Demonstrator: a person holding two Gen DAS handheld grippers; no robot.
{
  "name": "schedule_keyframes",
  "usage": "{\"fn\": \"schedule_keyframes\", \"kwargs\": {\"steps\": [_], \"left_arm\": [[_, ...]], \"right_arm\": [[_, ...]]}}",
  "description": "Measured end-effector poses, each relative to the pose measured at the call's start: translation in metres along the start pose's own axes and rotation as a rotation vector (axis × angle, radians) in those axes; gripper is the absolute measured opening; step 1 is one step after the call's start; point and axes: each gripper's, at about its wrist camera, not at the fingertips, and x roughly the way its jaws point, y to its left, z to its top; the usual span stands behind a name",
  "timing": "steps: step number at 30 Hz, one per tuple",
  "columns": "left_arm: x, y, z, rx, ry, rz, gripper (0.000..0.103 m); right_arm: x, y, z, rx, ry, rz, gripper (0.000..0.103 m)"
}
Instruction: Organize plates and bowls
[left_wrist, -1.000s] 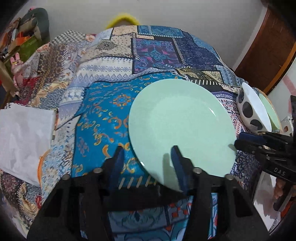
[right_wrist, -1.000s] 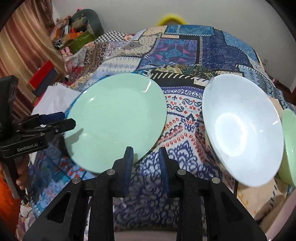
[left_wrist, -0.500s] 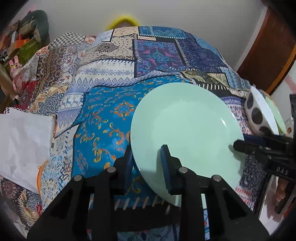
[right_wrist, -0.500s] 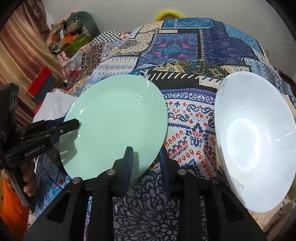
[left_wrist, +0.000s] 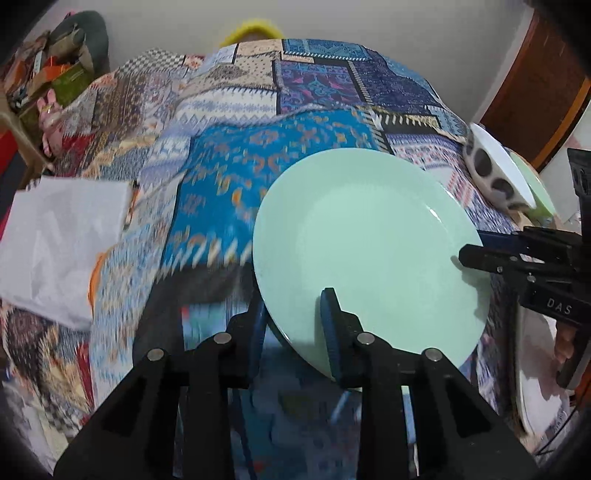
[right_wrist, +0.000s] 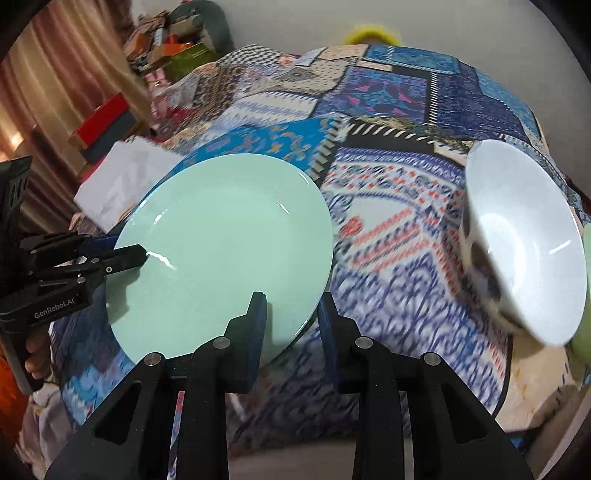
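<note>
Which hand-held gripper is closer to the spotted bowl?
Right. The right hand-held gripper grips the mint plate beside the spotted bowl; the left hand-held gripper holds the plate's far edge.

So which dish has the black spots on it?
The white bowl on the right. Dark spots cover its outside, while the mint-green plate held by both grippers is plain.

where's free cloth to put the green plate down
Open cloth lies behind the green plate, toward the wall, and between it and the white paper. The right edge is crowded: spotted bowl and more dishes. Both grippers pinch the plate's rim.
</note>
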Motion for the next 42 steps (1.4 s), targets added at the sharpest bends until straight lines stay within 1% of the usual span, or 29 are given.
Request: {"fn": "schedule_keyframes", "kwargs": {"steps": [2,6,13,16,21,25,30,33,36,42], "left_arm": [[-0.007,-0.002,-0.012,0.003,0.000,-0.002,0.029],[-0.013,-0.001,-0.021,0.000,0.001,-0.021,0.029],[-0.010,-0.001,-0.017,-0.006,-0.015,-0.007,0.029],[-0.007,0.003,-0.014,-0.024,-0.016,-0.020,0.029],[-0.005,0.007,-0.012,-0.035,-0.024,-0.034,0.029],[-0.006,0.003,-0.012,-0.005,-0.041,-0.019,0.029],[-0.009,0.004,-0.013,-0.024,-0.040,-0.024,0.029],[-0.012,0.004,-0.015,-0.037,-0.035,-0.030,0.029],[-0.017,0.003,-0.017,-0.051,-0.034,-0.046,0.029],[-0.038,-0.009,-0.022,-0.041,-0.058,-0.053,0.028]], "right_arm": [[-0.003,0.005,-0.006,-0.011,0.007,0.008,0.026],[-0.004,0.013,-0.014,-0.053,0.016,0.005,0.026],[0.007,0.006,0.001,-0.022,0.022,0.014,0.026],[0.013,0.006,0.007,-0.020,0.017,0.007,0.026],[0.019,0.000,0.017,0.009,0.017,0.028,0.026],[0.023,-0.002,0.017,0.041,0.015,0.045,0.026],[0.015,0.000,0.009,0.061,-0.005,0.061,0.024],[0.008,0.006,0.003,0.026,-0.013,0.040,0.022],[-0.003,0.009,-0.001,0.020,-0.030,0.037,0.022],[-0.025,0.008,-0.006,0.034,-0.067,0.046,0.022]]}}
